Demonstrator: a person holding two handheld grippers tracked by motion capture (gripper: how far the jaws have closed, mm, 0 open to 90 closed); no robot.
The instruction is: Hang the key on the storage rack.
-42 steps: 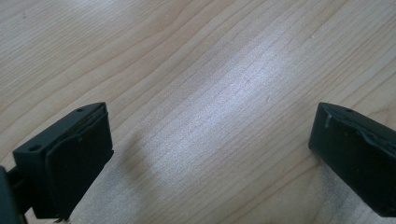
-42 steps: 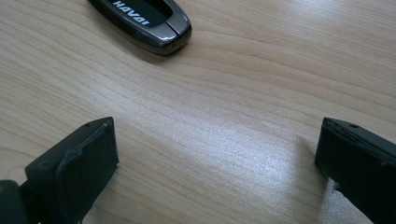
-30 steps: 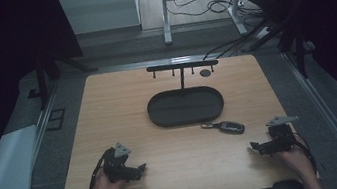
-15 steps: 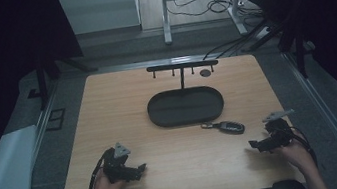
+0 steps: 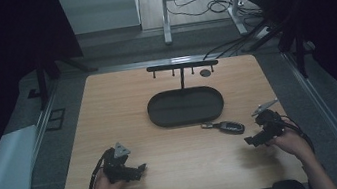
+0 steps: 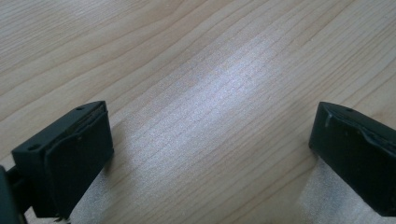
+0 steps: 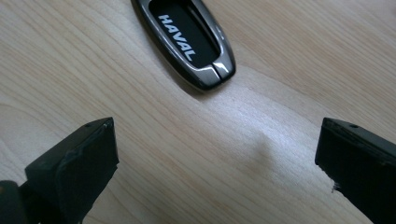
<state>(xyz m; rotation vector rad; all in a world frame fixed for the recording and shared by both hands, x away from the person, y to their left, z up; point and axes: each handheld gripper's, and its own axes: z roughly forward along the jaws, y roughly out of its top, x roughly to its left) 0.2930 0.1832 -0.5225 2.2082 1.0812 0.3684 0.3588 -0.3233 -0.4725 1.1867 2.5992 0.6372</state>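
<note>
Nothing is grasped yet: both hand-held grippers, left (image 5: 139, 168) and right (image 5: 250, 140), are wide open, and the key fob (image 5: 228, 127) lies on the tabletop (image 5: 118, 112) at centre right, near the right one.

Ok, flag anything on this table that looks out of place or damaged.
Only the car key stands out: it lies loose and slanted on the table, just outside the oval tray, not inside it. No damage or spill is visible.

High view overlooks table (image 5: 177, 164) — gripper views skim its wood, close.
</note>
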